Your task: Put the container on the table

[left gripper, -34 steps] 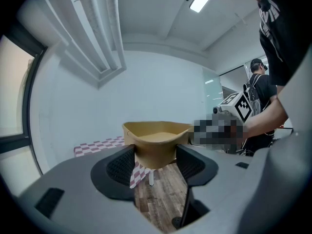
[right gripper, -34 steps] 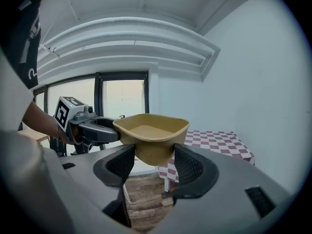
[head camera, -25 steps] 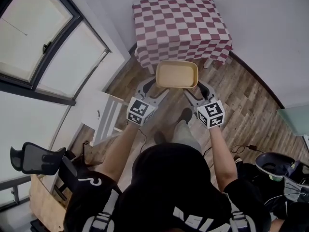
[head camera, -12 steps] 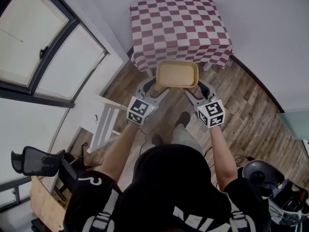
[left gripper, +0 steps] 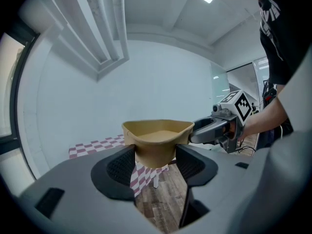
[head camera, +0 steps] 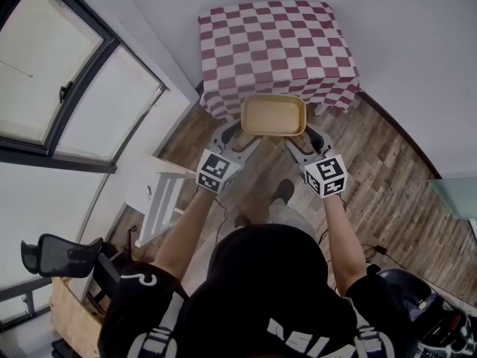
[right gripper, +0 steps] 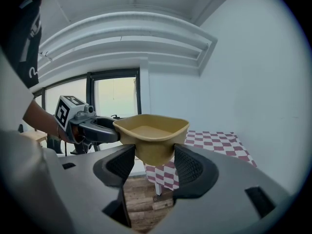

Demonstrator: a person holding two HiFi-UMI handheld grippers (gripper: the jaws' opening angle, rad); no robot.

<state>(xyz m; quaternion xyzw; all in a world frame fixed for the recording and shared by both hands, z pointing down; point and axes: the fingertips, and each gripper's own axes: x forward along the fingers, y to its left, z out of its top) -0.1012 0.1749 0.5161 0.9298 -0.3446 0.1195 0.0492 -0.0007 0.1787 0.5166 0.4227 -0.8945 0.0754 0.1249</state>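
Note:
A tan, empty, rounded-rectangular container (head camera: 273, 115) hangs in the air between my two grippers, just in front of the near edge of a table with a red-and-white chequered cloth (head camera: 276, 43). My left gripper (head camera: 235, 133) is shut on the container's left corner (left gripper: 155, 140). My right gripper (head camera: 304, 136) is shut on its right corner (right gripper: 152, 135). Each gripper view shows the other gripper across the container: the right gripper (left gripper: 222, 128) and the left gripper (right gripper: 92, 129). The chequered table (right gripper: 214, 143) lies beyond and below the container.
Wooden floor (head camera: 373, 177) surrounds the table. A white wall (head camera: 402, 36) stands behind it and a large window (head camera: 52, 73) is on the left. A small white piece of furniture (head camera: 160, 185) stands left of me. A black chair (head camera: 63, 256) is at lower left.
The container and both grippers hold the same pose while the table has drawn slightly nearer and lower in the head view. Objects at lower right slid out of frame.

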